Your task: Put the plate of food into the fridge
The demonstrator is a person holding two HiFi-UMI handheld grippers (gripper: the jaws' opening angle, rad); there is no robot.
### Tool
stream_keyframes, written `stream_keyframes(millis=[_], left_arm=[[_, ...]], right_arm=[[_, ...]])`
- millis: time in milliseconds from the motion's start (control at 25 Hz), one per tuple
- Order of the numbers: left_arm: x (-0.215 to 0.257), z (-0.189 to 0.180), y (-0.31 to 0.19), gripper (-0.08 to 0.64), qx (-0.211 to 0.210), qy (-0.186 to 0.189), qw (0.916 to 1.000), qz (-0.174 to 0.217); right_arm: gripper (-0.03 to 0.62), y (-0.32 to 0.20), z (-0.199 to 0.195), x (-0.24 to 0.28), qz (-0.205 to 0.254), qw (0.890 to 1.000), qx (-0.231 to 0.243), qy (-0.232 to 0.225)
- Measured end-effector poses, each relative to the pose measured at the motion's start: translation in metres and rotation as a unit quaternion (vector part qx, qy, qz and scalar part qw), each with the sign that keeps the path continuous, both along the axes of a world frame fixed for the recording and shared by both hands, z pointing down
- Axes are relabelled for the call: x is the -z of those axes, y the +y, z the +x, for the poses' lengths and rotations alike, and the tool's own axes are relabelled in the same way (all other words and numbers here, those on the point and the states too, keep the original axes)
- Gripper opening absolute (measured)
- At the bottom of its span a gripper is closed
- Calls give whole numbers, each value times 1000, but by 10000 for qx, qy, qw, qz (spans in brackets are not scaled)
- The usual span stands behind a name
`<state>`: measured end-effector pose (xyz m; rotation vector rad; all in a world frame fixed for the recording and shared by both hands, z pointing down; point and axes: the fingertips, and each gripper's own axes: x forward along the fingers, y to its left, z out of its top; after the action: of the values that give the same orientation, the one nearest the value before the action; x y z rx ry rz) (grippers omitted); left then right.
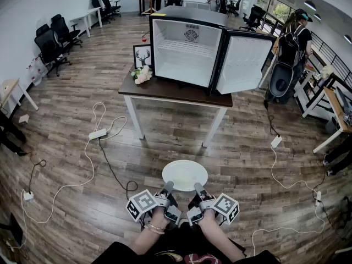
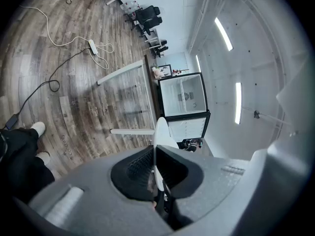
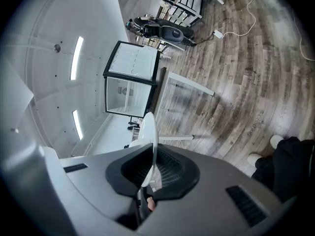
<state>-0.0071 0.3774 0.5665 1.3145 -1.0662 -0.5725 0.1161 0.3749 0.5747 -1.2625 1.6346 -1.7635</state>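
Observation:
A round white plate (image 1: 185,174) with pale food on it is held level above the wooden floor, close in front of me. My left gripper (image 1: 168,187) is shut on its near left rim, and my right gripper (image 1: 198,188) is shut on its near right rim. In the left gripper view the plate (image 2: 160,136) shows edge-on between the pads of the left gripper (image 2: 156,167). The right gripper view shows the plate (image 3: 150,132) edge-on in the right gripper (image 3: 152,167). The small black fridge (image 1: 187,51) stands on a table ahead, its door (image 1: 242,62) swung open to the right, with a white interior and a wire shelf.
The fridge sits on a brown-topped table (image 1: 165,91) with white legs, beside a framed deer picture (image 1: 142,55) and flowers (image 1: 142,76). Cables and power strips (image 1: 98,133) lie on the floor. Office chairs (image 1: 52,43) line the left wall. A person (image 1: 294,43) stands at the right.

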Motion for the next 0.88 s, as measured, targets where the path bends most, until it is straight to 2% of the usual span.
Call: stream_keyframes(millis=[320, 560, 880], left_arm=[[-2, -17, -9, 18, -55, 18, 10000, 18], [1, -25, -21, 18, -244, -37, 9996, 151], [1, -43, -36, 18, -411, -3, 9990, 151]], right_arm=[[31, -8, -17, -1, 66, 9999, -85, 69], [31, -17, -24, -1, 123, 9992, -372, -57], [31, -29, -44, 0, 194, 9988, -456, -39]])
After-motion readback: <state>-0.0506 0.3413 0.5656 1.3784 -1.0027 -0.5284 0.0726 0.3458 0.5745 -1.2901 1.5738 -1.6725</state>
